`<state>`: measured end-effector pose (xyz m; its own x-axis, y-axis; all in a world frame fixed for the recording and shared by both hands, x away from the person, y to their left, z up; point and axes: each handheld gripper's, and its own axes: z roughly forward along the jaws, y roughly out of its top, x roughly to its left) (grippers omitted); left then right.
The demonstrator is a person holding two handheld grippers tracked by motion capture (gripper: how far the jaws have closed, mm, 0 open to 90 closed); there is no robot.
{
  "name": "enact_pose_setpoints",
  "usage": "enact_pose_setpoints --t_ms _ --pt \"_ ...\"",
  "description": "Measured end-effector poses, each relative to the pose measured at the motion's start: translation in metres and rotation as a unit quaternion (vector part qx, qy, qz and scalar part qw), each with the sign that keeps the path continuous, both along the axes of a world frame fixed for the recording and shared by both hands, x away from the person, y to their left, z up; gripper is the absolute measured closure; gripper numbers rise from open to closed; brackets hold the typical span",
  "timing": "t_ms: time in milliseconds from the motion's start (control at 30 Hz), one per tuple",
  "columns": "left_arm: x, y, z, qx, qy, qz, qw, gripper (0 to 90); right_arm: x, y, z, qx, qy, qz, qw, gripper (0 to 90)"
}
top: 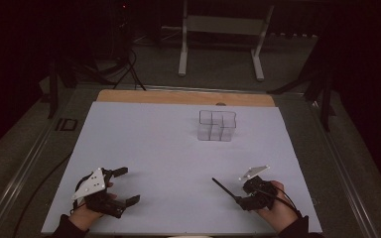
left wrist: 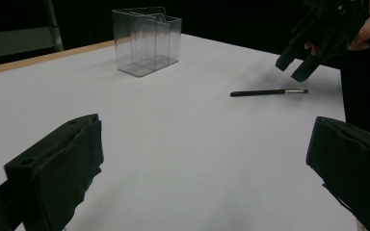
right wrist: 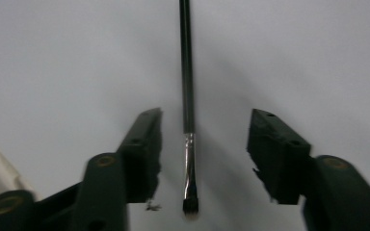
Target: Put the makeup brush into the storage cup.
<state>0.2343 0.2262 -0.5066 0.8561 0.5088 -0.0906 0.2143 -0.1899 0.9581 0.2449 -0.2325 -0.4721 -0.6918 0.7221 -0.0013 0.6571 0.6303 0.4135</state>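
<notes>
White sheet covers tabletop; dark room behind. Left gripper jaws apart, empty. Right gripper jaws apart, straddling brush.

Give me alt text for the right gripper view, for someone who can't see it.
A thin black brush lies flat on a white table, between the open jaws of the right claw without touching either. Its metal ferrule and short bristle tip point toward the camera; its handle runs away to the top edge.
</notes>
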Motion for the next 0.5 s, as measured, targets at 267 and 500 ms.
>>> enact_pose_setpoints --t_ms 267,500 --pt "0.0 0.0 0.0 0.001 0.001 0.0 1.0 0.9 0.004 0.008 -0.007 -0.027 0.035 0.012 0.9989 56.7" --pt "0.0 0.0 0.0 0.0 0.001 0.003 1.0 0.9 0.009 0.012 -0.013 -0.04 0.055 0.011 0.9976 65.8"
